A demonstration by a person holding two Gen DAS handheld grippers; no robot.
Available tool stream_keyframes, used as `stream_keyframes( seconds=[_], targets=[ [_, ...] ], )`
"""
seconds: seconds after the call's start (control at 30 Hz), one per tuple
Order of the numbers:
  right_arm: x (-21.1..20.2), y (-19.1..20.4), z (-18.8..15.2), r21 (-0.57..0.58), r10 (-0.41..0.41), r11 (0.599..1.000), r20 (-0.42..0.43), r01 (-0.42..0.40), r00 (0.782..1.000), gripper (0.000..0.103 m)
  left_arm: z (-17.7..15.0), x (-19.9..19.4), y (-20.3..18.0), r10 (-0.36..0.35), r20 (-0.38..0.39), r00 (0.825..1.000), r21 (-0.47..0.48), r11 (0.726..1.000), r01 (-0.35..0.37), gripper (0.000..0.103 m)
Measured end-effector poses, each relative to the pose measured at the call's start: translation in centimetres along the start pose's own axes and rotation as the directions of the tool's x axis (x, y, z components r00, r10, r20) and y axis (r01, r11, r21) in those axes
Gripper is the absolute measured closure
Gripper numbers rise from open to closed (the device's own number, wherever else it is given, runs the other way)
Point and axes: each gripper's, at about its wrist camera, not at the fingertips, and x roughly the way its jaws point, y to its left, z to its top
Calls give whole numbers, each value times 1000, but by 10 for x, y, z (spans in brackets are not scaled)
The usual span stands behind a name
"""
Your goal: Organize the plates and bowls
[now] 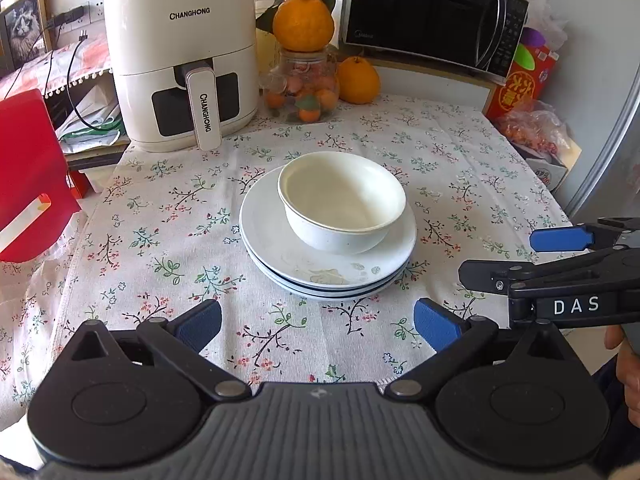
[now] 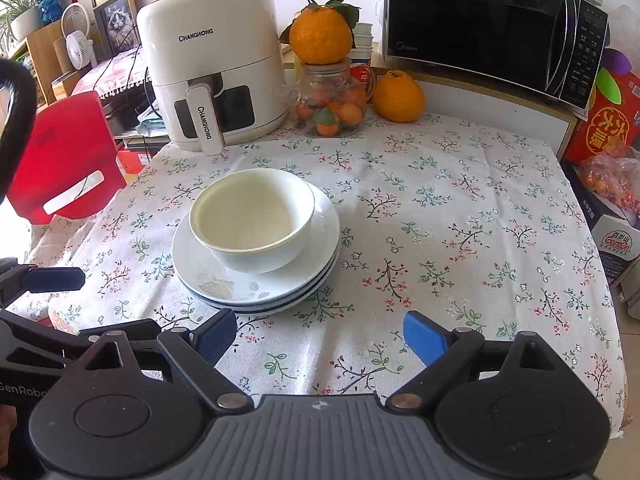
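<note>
The white bowl (image 1: 342, 200) sits upright on the stacked plates (image 1: 328, 268) mid-table, straight ahead of both grippers. The left gripper (image 1: 318, 330) and right gripper (image 2: 320, 336) hang spread wide and empty, apart from the stack, the left one slightly better centred. Bare floral tablecloth (image 2: 460, 232) lies between; the air fryer (image 1: 180, 56) and fruit jar (image 1: 306, 88) stand well behind.

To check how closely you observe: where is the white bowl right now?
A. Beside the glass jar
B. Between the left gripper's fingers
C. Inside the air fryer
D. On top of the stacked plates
D: the white bowl sits upright on the stacked plates, apart from both open grippers.
</note>
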Motion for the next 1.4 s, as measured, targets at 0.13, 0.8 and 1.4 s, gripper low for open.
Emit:
stream_keyframes(
  seconds=[0.13, 0.8, 1.4],
  targets=[
    [0, 0, 1, 4, -20, 1000, 10, 20, 1000, 15, 0, 3, 2, 3, -6, 1000, -13, 1000, -3, 0],
    [3, -1, 0, 12, -52, 999, 0, 52, 999, 15, 1, 11, 4, 29, -37, 999, -5, 1000, -29, 0],
    [7, 8, 1, -19, -114, 993, 10, 114, 993, 14, 4, 15, 6, 48, -51, 998, 11, 999, -47, 0]
  ],
)
